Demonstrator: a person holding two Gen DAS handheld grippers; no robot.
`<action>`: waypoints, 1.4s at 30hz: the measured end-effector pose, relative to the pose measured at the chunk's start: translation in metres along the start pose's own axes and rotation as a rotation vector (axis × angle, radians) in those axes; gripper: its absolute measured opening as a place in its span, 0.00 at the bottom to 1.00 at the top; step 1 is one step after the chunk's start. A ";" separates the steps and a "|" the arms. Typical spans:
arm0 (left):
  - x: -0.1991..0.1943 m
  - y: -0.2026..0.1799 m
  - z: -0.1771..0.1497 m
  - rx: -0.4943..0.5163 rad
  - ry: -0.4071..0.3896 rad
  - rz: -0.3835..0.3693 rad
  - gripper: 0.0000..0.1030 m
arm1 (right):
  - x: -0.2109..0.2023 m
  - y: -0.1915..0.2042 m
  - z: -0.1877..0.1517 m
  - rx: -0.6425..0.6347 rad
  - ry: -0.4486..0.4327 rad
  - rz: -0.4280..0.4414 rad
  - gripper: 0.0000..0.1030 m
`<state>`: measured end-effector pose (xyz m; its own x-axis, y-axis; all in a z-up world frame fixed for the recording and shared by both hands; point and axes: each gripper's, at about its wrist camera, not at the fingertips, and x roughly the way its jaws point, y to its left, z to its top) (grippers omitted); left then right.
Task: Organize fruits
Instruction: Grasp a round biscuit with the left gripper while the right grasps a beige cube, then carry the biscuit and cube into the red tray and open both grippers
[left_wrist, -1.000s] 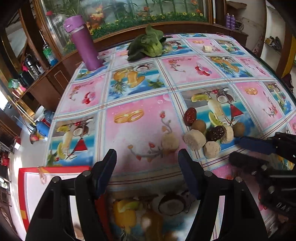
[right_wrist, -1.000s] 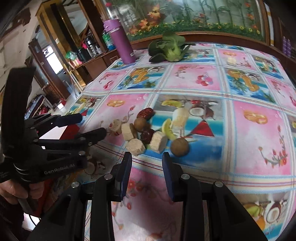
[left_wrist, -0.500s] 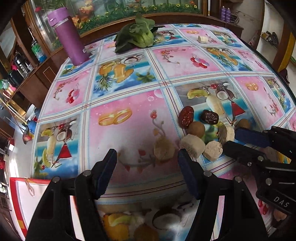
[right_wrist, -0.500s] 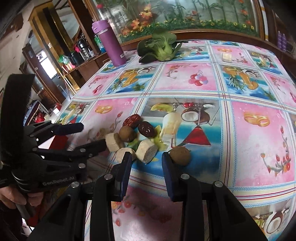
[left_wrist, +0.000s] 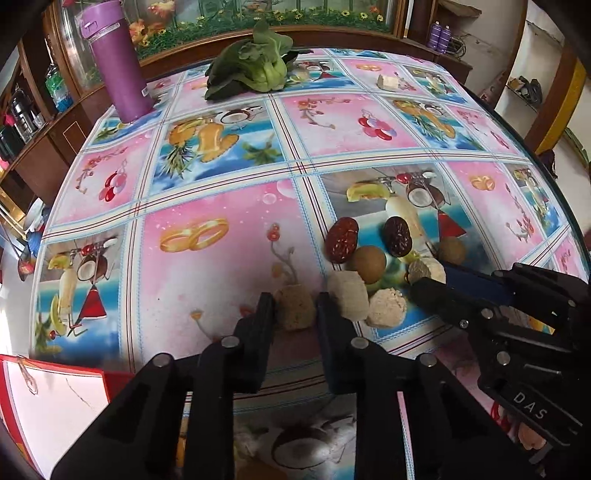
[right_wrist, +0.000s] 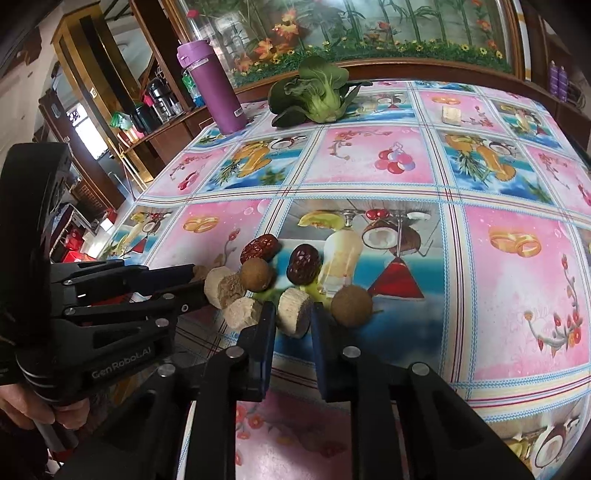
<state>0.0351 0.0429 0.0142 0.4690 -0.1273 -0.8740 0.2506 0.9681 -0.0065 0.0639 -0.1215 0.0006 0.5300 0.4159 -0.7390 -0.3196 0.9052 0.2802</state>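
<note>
Gripping: left tongs (left_wrist: 293, 308) clamp beige crumbly chunk (left_wrist: 294, 309); right tongs (right_wrist: 293, 320) clamp tan cylinder slice (right_wrist: 294, 312).
Next: lift both, 12 o'clock.

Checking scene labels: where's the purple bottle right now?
The purple bottle stands upright at the table's far left corner in both wrist views, left of the leafy greens and well beyond the fruit pile.

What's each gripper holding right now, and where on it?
Left gripper clamps a tan chunk by its two sides. Right gripper clamps a pale round slice by its sides.
</note>
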 end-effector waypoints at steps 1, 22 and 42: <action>0.000 0.000 0.000 -0.005 -0.001 -0.002 0.24 | -0.001 -0.001 -0.001 0.005 -0.001 0.003 0.14; -0.036 -0.001 -0.064 -0.125 -0.022 -0.057 0.24 | -0.013 -0.013 -0.008 0.055 0.027 0.050 0.11; -0.037 -0.006 -0.070 -0.119 -0.067 0.011 0.24 | -0.017 -0.006 -0.010 0.032 0.003 0.068 0.11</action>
<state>-0.0428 0.0570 0.0132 0.5280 -0.1269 -0.8397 0.1451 0.9877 -0.0580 0.0486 -0.1351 0.0052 0.5057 0.4764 -0.7193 -0.3295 0.8772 0.3493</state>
